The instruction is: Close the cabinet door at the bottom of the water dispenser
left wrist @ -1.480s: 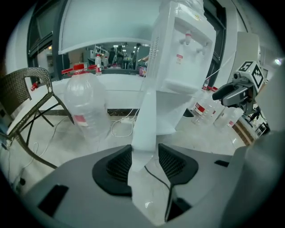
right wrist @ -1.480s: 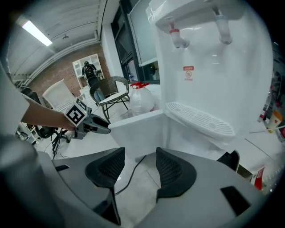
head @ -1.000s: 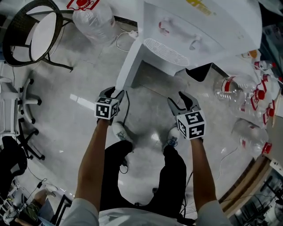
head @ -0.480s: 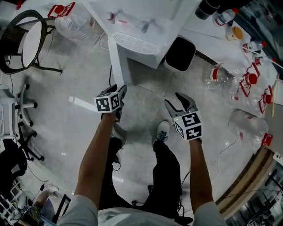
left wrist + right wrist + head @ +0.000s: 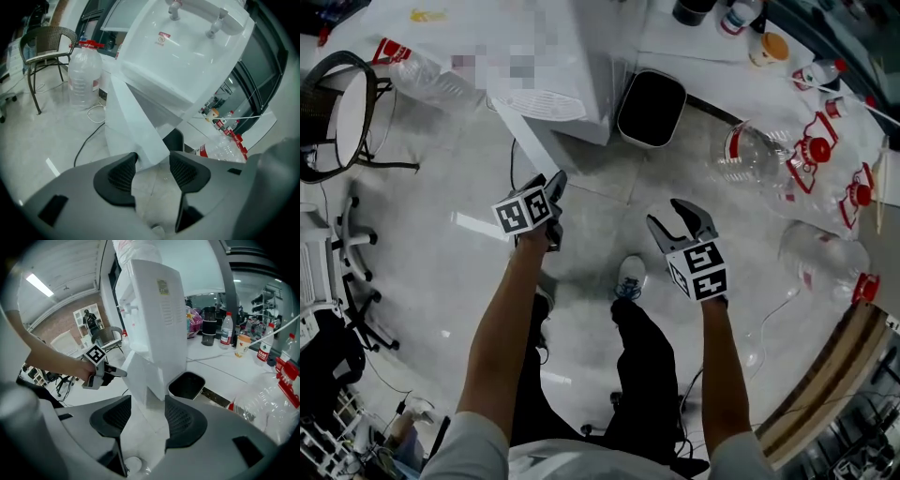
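Note:
The white water dispenser [image 5: 562, 56] stands at the top of the head view. Its bottom cabinet door [image 5: 525, 141] hangs open toward me. My left gripper [image 5: 555, 185] is at the door's free edge. In the left gripper view the door [image 5: 136, 126] rises just beyond the left gripper [image 5: 152, 161], whose jaws are opening with no pad pressing on it. The right gripper view shows the left gripper [image 5: 110, 372] with its tips at the door [image 5: 140, 376]. My right gripper [image 5: 684, 218] is open and empty, to the right of the door and apart from the dispenser [image 5: 154, 310].
A black bin [image 5: 652, 108] stands right of the dispenser. Large clear water bottles with red caps [image 5: 759, 155] lie at the right. A full bottle [image 5: 84, 75] and a wicker chair [image 5: 342, 108] stand left of the dispenser, with a cable [image 5: 86, 138] on the floor. My shoe [image 5: 628, 277] is below the grippers.
Both grippers have drawn back from the dispenser, which now sits higher and further left in the head view. The left gripper has rolled. The door still stands open.

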